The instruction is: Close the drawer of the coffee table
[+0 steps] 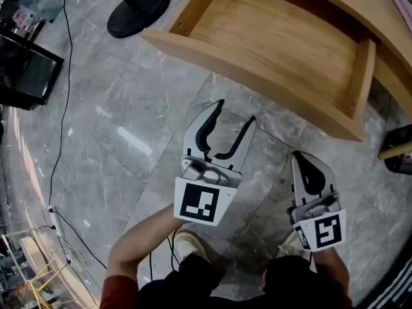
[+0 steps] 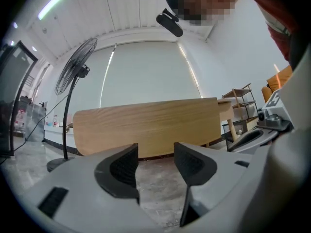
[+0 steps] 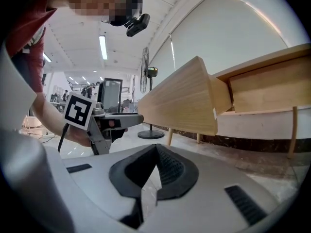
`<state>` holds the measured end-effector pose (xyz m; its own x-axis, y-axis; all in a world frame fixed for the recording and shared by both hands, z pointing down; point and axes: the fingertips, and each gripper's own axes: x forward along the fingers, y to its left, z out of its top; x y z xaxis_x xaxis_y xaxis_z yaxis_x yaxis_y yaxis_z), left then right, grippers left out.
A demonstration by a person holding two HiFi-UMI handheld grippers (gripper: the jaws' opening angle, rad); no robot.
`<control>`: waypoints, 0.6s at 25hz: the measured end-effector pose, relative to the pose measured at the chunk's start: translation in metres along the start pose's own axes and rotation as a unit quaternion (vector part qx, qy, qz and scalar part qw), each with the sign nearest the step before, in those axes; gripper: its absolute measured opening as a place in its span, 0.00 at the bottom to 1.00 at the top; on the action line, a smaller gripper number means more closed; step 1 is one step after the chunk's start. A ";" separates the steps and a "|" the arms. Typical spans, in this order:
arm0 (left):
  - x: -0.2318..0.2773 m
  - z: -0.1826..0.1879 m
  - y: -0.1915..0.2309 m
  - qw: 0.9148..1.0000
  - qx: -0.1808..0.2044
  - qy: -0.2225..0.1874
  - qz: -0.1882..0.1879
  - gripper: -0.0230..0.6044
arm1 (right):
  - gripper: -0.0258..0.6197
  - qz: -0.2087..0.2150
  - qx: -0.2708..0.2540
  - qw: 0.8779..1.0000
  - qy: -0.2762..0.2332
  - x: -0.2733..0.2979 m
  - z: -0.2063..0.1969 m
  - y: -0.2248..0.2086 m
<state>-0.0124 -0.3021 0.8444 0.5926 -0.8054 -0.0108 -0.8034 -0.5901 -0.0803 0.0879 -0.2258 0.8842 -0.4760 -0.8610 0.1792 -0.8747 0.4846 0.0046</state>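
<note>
The coffee table's wooden drawer [image 1: 283, 50] stands pulled far out over the grey stone floor, its inside empty. Its curved front panel [image 2: 146, 127] fills the middle of the left gripper view and shows side-on [image 3: 180, 98] in the right gripper view. My left gripper [image 1: 233, 124] is open with nothing between its jaws, held level a short way in front of the drawer front [image 1: 257, 85]. My right gripper [image 1: 308, 166] hangs lower to the right, jaws shut and empty, tips pointing toward the drawer's right corner.
A standing fan with a round black base [image 1: 138, 10] is left of the drawer. A dark screen [image 1: 26, 69] and cables [image 1: 61, 140] lie at the far left. A metal shelf rack [image 2: 240, 108] stands behind the table. The person's shoes [image 1: 190, 243] are below the grippers.
</note>
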 end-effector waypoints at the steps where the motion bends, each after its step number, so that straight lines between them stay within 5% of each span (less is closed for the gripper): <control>1: 0.003 0.004 0.001 1.000 0.002 -0.004 -0.001 0.38 | 0.04 0.001 0.000 1.000 0.000 0.001 0.000 0.001; 8: 0.027 0.017 0.002 1.000 0.009 -0.009 -0.022 0.38 | 0.04 0.004 0.000 1.000 0.002 0.005 -0.003 0.004; 15: 0.040 0.027 0.010 1.000 -0.018 -0.019 -0.005 0.39 | 0.04 -0.003 -0.008 1.000 0.002 0.007 -0.003 0.001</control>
<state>0.0047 -0.3385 0.8161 0.6015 -0.7975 -0.0478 -0.7989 -0.5999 -0.0442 0.0840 -0.2313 0.8885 -0.4710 -0.8627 0.1838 -0.8757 0.4825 0.0206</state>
